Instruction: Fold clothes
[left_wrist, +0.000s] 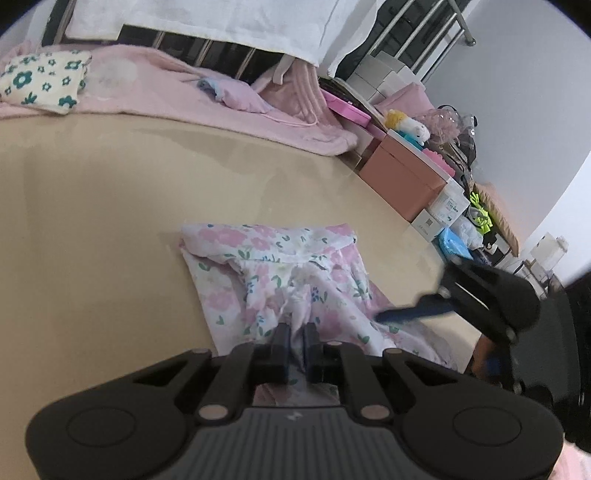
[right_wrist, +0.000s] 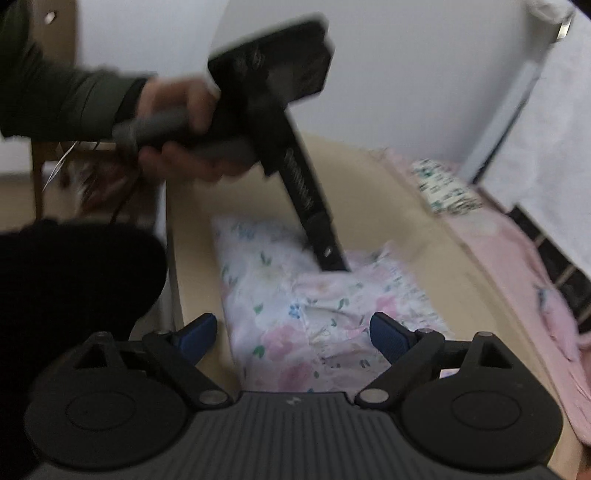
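Floral pink-and-white cotton garment (left_wrist: 280, 280) partly folded on beige tabletop (left_wrist: 92, 206).
Left gripper (left_wrist: 295, 341) pinches its near edge; right gripper (right_wrist: 291, 330), wide open, holds nothing; further folds remain.

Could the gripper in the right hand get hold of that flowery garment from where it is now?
Probably yes. The right gripper is open, hanging just above the floral garment with nothing in between. The left gripper, shut on the cloth, pinches a different part and leaves the near edge free.
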